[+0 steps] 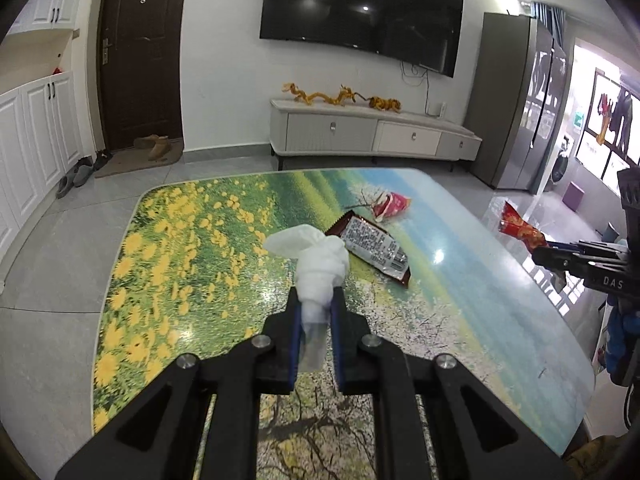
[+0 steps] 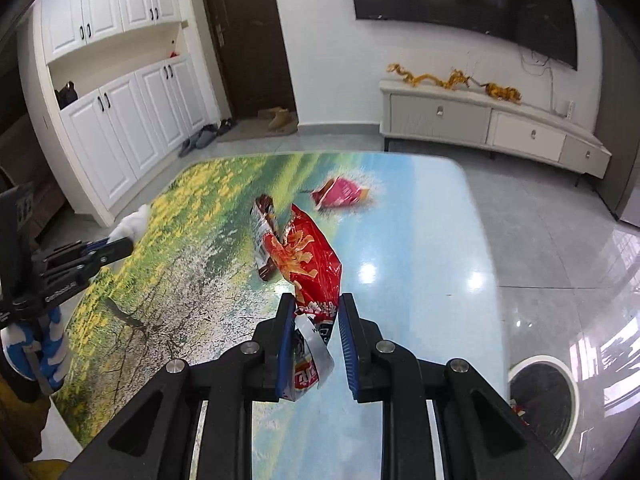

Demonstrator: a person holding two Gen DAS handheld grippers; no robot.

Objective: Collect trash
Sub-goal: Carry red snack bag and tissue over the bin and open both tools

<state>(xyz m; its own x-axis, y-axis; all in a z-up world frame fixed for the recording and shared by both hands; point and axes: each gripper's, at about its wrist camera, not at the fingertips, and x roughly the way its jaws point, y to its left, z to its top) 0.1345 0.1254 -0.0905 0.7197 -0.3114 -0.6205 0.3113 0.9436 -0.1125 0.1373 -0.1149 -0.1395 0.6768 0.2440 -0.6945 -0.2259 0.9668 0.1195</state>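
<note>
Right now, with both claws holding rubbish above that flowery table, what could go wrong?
The right gripper pinches the red snack bag by one end only, so the slick foil might slip out before reaching the bin on the floor. The tissue wad bulges beyond the left gripper and could unravel or drop. Two wrappers, brown and pink, lie on the table and might be forgotten.

Right gripper (image 2: 314, 312) clamps a red snack bag (image 2: 308, 268) above the table (image 2: 432, 240). Brown wrapper (image 2: 264, 240) and pink wrapper (image 2: 340, 192) lie beyond. Bin (image 2: 544, 404) at lower right.
</note>
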